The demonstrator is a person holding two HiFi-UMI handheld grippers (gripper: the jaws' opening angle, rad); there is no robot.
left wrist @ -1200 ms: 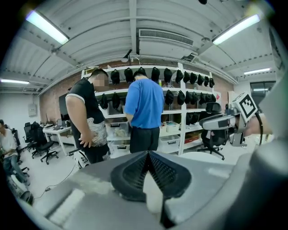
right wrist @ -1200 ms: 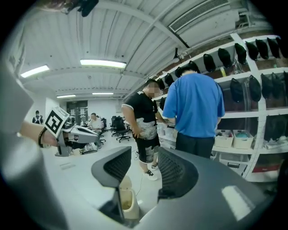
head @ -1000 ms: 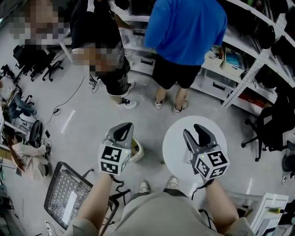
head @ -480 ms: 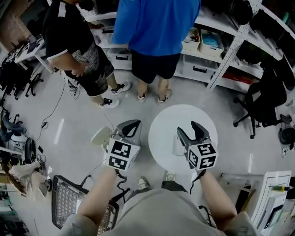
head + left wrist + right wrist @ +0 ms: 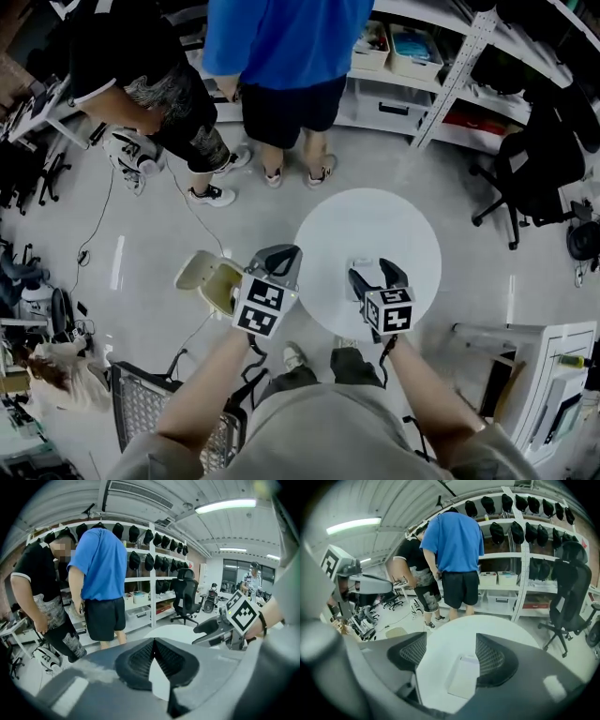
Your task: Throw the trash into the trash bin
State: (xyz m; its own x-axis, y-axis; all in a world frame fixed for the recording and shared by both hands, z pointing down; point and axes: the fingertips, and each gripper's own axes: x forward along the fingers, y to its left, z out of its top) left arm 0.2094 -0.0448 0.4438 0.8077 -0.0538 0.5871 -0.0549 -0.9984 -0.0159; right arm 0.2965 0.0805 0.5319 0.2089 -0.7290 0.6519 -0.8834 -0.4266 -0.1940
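Right gripper (image 5: 451,637): jaws spread wide, just been opening, closed on nothing. Between them, flat on the round white table (image 5: 375,220), nearer the right-hand pad and apparently clear of both pads: a small white piece (image 5: 464,677), taken for the trash.

Judged light and thin, paper or a flat packet. Unlikely to break. Likely to slide on the smooth top, or to buckle under a hard squeeze. Best taken across the short width, pads brought low to the tabletop, with a gentle pinch.

Left gripper (image 5: 153,641), alongside the right one: pads pressed together at the tips, carrying nothing. On its outer side, down on the floor just off the table's edge: a beige open trash bin (image 5: 208,279).

Not determinable: material and thickness of the white piece, or any print on it. Its near end cut off by the jaw body in the right gripper view. In the head view, mostly covered by the right gripper and marker cube. Bin interior partly masked by the left gripper; contents unreadable.
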